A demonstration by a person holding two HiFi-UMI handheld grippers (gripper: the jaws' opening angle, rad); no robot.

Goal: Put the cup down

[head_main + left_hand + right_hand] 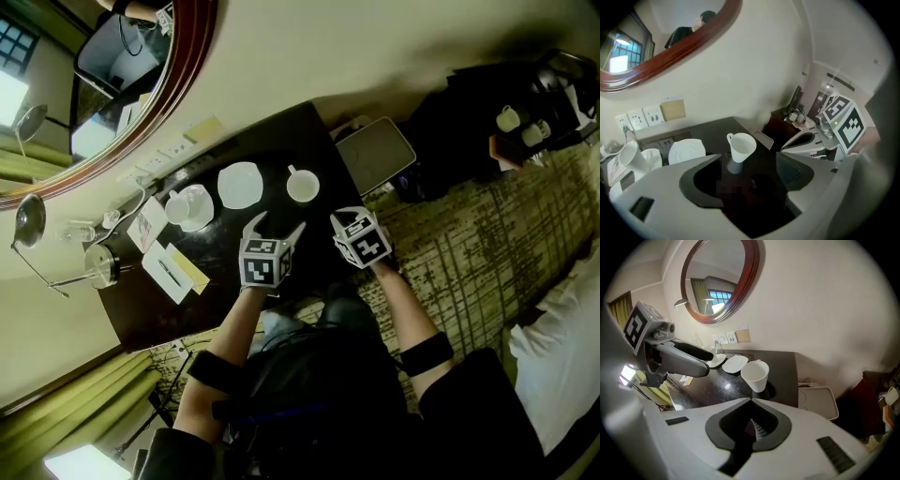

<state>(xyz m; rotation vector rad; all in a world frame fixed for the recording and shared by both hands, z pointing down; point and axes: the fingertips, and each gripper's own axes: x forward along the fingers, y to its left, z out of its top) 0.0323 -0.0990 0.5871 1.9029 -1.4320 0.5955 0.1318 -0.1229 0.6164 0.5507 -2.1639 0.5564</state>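
Dim room, daylight glowing in the mirror [717, 282], gloss on the dark table [783, 366], fisheye corners vignetted black.

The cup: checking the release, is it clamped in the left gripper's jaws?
No, the cup stands on the dark table beyond the left gripper, whose jaws are apart and clear of it.
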